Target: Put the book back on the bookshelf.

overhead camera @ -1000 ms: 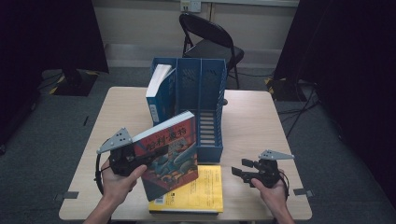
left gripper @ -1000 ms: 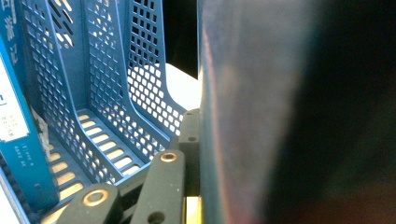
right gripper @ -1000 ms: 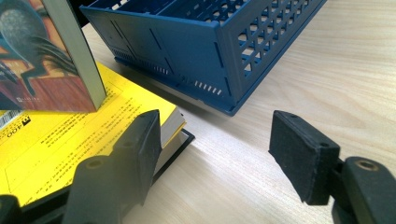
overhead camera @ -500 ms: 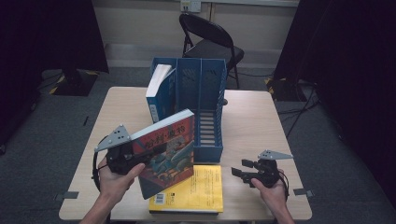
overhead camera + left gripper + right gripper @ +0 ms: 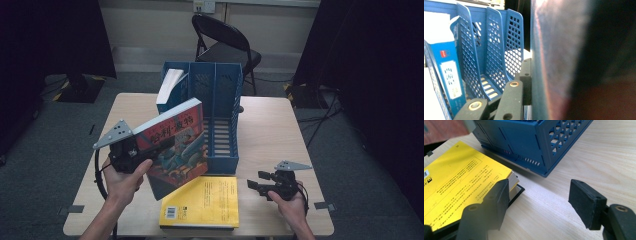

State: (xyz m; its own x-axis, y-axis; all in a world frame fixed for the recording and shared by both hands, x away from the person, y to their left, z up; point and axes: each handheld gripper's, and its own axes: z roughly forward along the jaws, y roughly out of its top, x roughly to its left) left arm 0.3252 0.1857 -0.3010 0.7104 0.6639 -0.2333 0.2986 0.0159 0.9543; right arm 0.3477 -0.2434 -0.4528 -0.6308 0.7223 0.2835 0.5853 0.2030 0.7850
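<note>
While the right claw (image 5: 256,186) rests low on the near right of the pale wooden desk (image 5: 272,125) with its jaws spread wide and nothing between them, just beside the right edge of the flat yellow paperback book (image 5: 202,202), the work in hand looks to be the filing of books into the rack. That yellow book lies on a darker book at the desk's near edge, its far edge close against the foot of the blue plastic slotted file rack (image 5: 220,107). Above and to the left, the left claw (image 5: 142,152) is clenched on the red-and-blue illustrated paperback book (image 5: 175,142), which hangs tilted in the air over the near left of the desk, its upper corner level with the rack's top. In the left gripper view the cover (image 5: 554,62) lies flat against one jaw, with the rack's open slots (image 5: 496,65) straight ahead. The step, as I judge it, is the carry toward a slot; next the book must be turned upright and lined up with a free compartment, then lowered between the dividers. The leftmost slot already holds a blue-and-white book (image 5: 170,87), so room lies in the slots to its right; thin divider edges could catch a corner. Behind the rack the desk is bare, and a black folding chair (image 5: 222,42) stands beyond.
</note>
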